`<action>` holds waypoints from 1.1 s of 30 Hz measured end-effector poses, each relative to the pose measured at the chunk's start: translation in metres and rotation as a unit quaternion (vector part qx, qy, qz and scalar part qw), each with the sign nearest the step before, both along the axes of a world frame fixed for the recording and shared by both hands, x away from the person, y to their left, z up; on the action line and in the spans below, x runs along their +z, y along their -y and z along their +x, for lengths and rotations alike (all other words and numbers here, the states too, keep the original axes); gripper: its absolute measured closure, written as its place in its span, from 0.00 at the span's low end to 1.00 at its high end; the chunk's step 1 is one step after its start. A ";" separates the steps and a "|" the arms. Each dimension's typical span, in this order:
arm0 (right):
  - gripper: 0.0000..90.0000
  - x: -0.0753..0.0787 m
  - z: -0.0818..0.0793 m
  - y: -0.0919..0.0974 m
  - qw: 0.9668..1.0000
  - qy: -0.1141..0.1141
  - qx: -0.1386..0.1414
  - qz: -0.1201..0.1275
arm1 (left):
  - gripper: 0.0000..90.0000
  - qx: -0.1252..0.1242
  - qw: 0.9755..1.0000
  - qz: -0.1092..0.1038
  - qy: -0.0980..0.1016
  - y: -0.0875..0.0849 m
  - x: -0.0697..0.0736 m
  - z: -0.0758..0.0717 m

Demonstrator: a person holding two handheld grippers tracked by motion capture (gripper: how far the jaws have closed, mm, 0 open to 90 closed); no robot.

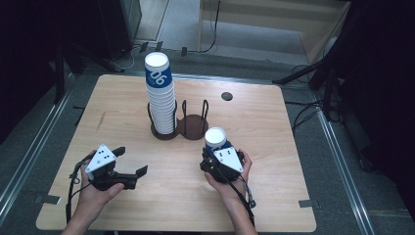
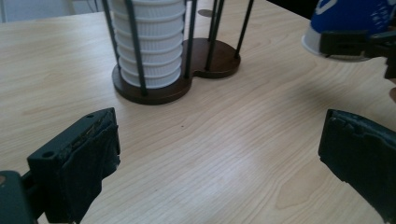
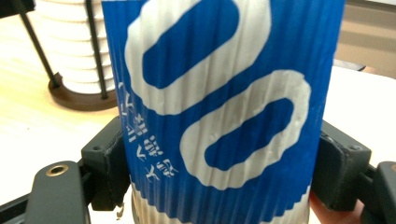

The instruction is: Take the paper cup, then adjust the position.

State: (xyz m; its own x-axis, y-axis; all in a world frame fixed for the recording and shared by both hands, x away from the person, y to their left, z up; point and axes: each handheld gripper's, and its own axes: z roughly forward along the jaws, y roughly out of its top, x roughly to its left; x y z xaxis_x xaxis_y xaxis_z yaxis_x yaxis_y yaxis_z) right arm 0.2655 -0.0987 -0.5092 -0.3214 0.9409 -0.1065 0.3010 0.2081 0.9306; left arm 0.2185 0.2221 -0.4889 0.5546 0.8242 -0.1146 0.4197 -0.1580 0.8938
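A blue and white paper cup [image 1: 216, 139] stands upside down in my right gripper [image 1: 214, 155], near the table's front right. Up close, the right gripper view has the ribbed cup [image 3: 219, 102] pressed between both black pads [image 3: 108, 161]. A tall stack of the same cups [image 1: 159, 93] stands upside down in the left bay of a dark wire holder [image 1: 192, 125]; its right bay is empty. My left gripper [image 1: 131, 160] hovers open at the front left with nothing between its pads [image 2: 88, 163]. Its view looks toward the stack [image 2: 149, 42] and the held cup [image 2: 350, 21].
The wooden table [image 1: 122, 196] has a small round dark hole [image 1: 226, 96] at the back right. Dark stands and cables sit on the grey floor around the table. Bare wood [image 2: 219, 154] lies between the grippers and the holder.
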 end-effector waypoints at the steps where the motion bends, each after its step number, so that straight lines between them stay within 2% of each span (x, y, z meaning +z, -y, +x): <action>1: 0.23 -0.001 -0.001 -0.002 1.000 0.001 0.003 -0.004 | 0.00 -0.004 1.000 -0.001 0.001 0.001 0.001 -0.001; 5: 0.22 -0.004 -0.006 -0.014 0.999 0.009 0.016 -0.031 | 0.00 -0.009 1.000 -0.005 0.006 0.003 0.006 -0.001; 7: 0.22 -0.005 -0.007 -0.017 0.999 0.010 0.017 -0.034 | 0.00 -0.011 1.000 -0.010 0.008 0.004 0.007 -0.001; 11: 0.22 -0.006 -0.011 -0.025 0.999 0.012 0.030 -0.042 | 0.00 -0.023 1.000 -0.020 -0.004 0.006 0.006 0.001; 14: 0.22 -0.007 -0.013 -0.029 0.998 0.014 0.033 -0.048 | 0.00 -0.027 0.999 -0.019 -0.003 0.010 0.007 0.002; 17: 0.22 -0.010 -0.017 -0.036 0.997 0.018 0.040 -0.069 | 0.01 -0.030 0.999 -0.017 -0.002 0.013 0.007 0.002; 26: 0.22 -0.015 -0.023 -0.049 0.993 0.029 0.057 -0.097 | 0.01 -0.039 0.999 -0.016 -0.002 0.020 0.008 0.001; 27: 0.22 -0.015 -0.024 -0.050 0.993 0.030 0.058 -0.100 | 0.04 -0.039 0.999 -0.015 -0.001 0.021 0.008 0.001; 29: 0.22 -0.016 -0.025 -0.054 0.991 0.036 0.064 -0.114 | 0.05 -0.043 0.999 -0.018 -0.003 0.022 0.009 0.001; 33: 0.22 -0.016 -0.026 -0.058 0.989 0.043 0.068 -0.124 | 0.05 -0.046 0.999 -0.019 -0.003 0.023 0.010 0.002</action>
